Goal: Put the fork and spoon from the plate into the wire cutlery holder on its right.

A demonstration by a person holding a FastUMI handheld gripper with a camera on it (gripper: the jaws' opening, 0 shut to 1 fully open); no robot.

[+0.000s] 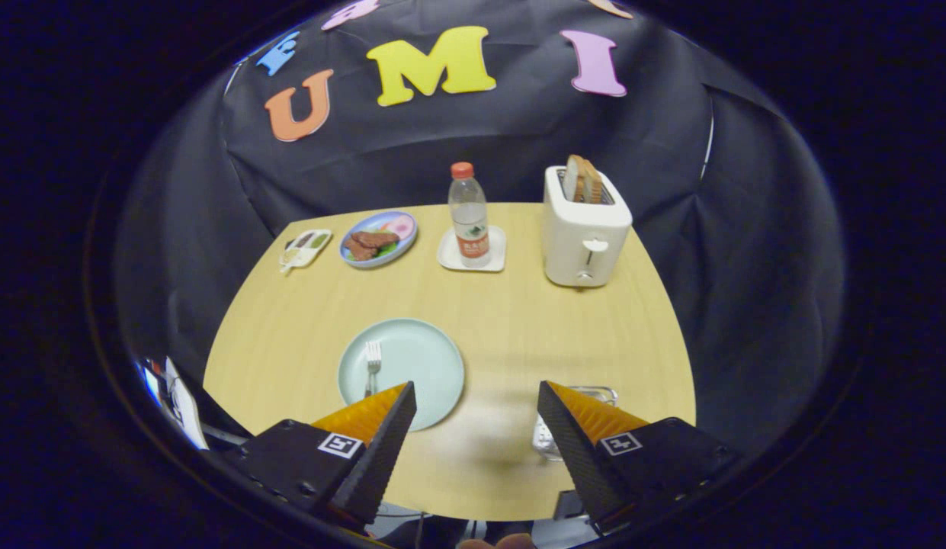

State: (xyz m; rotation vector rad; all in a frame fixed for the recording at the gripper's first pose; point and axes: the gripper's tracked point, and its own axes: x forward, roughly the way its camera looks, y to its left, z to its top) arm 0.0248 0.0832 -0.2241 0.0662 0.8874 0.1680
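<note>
Pale wooden desk [305,335] in a black-cloth booth.
Fingers [476,427] spread wide, empty, above the near edge. A fork [373,366] lies on the mint plate [427,358] beside the left finger; the wire cutlery holder [549,438] sits behind the right finger. Beyond: labelled bottle [469,217], toaster [585,232] holding bread.

The camera rides on the hand-held gripper [476,396], raised above the near edge of the counter [518,320] and tilted down and forward along its two spread fingers. It sits close over the plate [419,358], while the toaster [585,229] and bottle [469,217] stand far off by the cloth wall.
</note>
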